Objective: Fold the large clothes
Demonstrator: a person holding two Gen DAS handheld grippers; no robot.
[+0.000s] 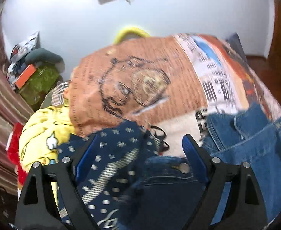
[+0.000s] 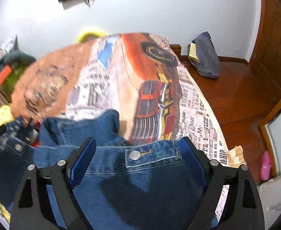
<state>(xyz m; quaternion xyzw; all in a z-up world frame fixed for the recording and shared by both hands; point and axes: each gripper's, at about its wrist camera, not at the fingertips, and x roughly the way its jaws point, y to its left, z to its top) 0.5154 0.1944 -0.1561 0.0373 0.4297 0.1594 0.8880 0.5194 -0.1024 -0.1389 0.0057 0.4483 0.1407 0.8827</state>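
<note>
Left wrist view: left gripper point(image 1: 140, 145) jaws wide, holding nothing, above dotted navy garment point(image 1: 109, 153) at lower centre; better moved onto the denim. Right wrist view: right gripper point(image 2: 138, 147) jaws wide over denim jacket point(image 2: 136, 182) on printed bedspread point(image 2: 196, 115); best lowered onto buttoned hem before closing.

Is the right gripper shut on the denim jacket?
No: in the right wrist view the right gripper has its jaws spread wide, hovering over the denim jacket with its blue pads apart.
</note>
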